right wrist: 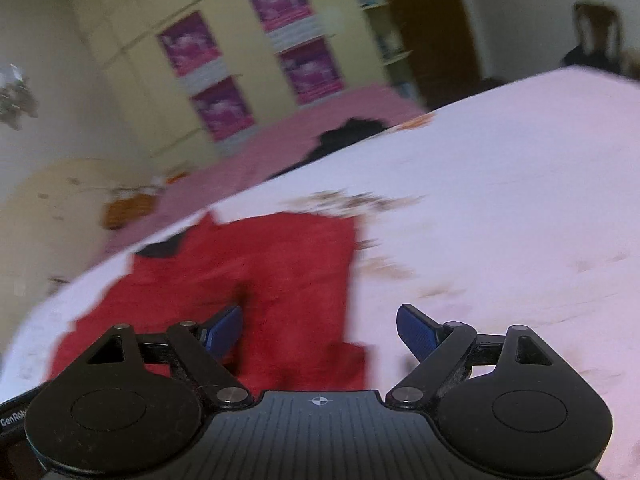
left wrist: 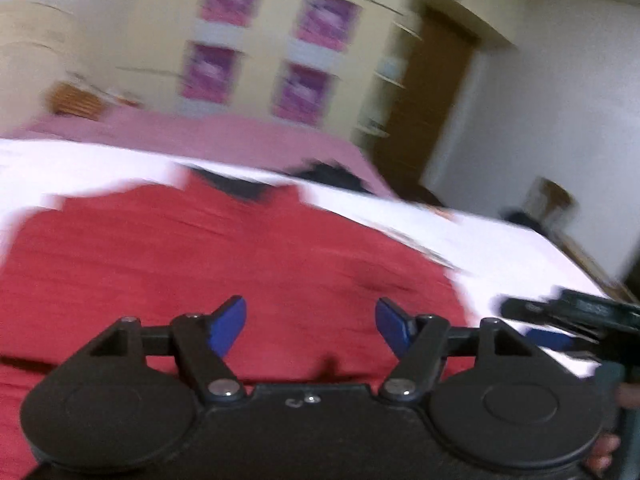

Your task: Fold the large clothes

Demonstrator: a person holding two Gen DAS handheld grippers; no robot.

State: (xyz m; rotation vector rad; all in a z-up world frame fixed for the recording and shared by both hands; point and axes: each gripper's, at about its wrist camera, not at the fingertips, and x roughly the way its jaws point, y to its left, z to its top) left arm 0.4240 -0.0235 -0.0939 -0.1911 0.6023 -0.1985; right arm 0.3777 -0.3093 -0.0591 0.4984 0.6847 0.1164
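A red garment [left wrist: 224,256] with a dark collar [left wrist: 236,184] lies flat on the white bed sheet [left wrist: 500,240]. My left gripper [left wrist: 311,326] is open and empty above the garment's near part. The right gripper shows at the right edge of the left wrist view [left wrist: 568,312]. In the right wrist view the red garment [right wrist: 256,276] lies folded lengthwise, its right edge straight. My right gripper [right wrist: 320,332] is open and empty over the garment's near right edge and the sheet [right wrist: 500,200]. Both views are blurred by motion.
A pink blanket [left wrist: 200,136] and a dark bundle [left wrist: 332,174] lie at the far side of the bed. Behind stand a cream wardrobe with purple posters [left wrist: 264,52], a brown door [left wrist: 432,100] and a chair [left wrist: 548,200].
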